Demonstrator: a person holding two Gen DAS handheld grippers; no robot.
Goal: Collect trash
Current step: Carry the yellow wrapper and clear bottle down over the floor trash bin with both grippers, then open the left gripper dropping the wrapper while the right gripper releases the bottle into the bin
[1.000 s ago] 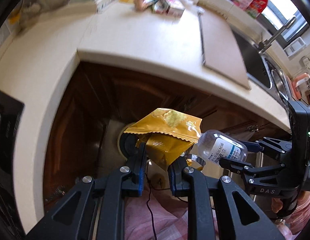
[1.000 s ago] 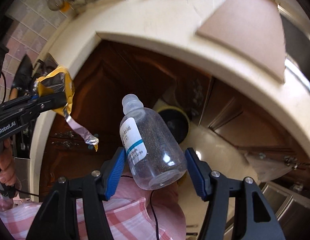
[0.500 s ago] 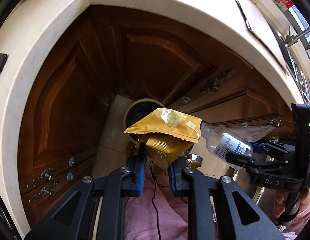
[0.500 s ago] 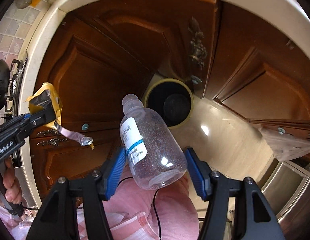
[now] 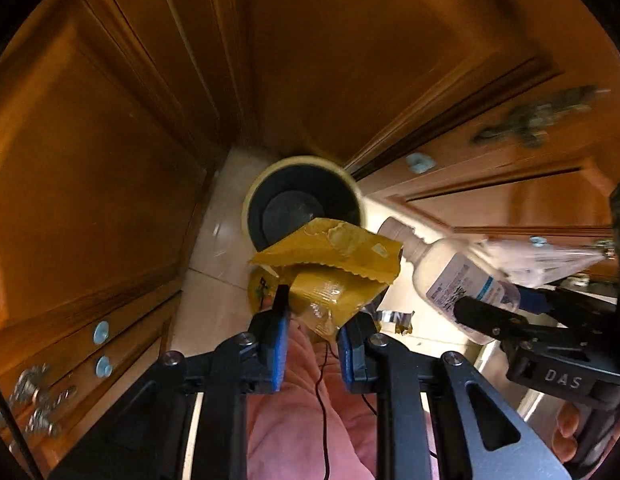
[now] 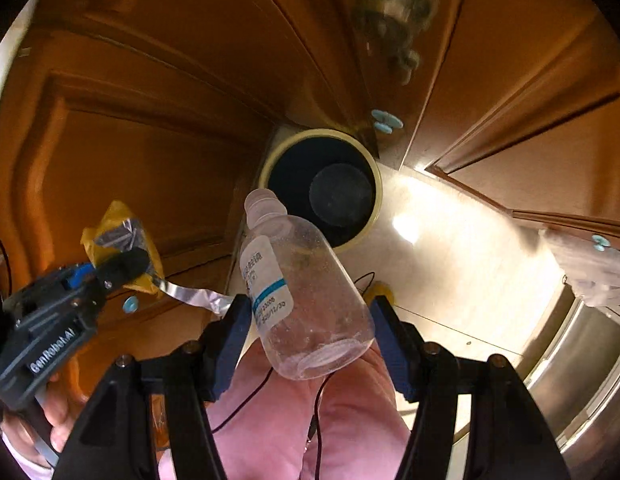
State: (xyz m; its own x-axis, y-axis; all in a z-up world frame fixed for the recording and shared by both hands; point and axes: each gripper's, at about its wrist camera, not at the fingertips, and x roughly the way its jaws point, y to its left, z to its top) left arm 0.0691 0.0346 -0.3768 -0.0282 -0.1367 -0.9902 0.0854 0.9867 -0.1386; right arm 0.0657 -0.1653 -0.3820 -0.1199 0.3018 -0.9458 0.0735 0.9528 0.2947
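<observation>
My left gripper (image 5: 312, 320) is shut on a yellow snack wrapper (image 5: 330, 264) with a torn foil strip hanging from it. It holds the wrapper just above and in front of a round trash bin (image 5: 253, 196) with a cream rim and dark inside, standing on the floor in the cabinet corner. My right gripper (image 6: 310, 320) is shut on a clear plastic bottle (image 6: 297, 300) with a white and blue label, neck pointing at the bin (image 6: 374, 176). The bottle (image 5: 450, 276) and wrapper (image 6: 117, 240) each show in the other view.
Brown wooden cabinet doors (image 5: 109, 140) with metal handles close in the corner on both sides of the bin. Light floor tiles (image 6: 450, 260) lie to the right. A clear plastic bag (image 6: 590, 268) hangs at the right. A steel appliance (image 6: 582, 352) stands at the lower right.
Both grippers have dropped from counter height down toward the floor. The counter has left view and the bin is larger and closer. Both still hold their items.
</observation>
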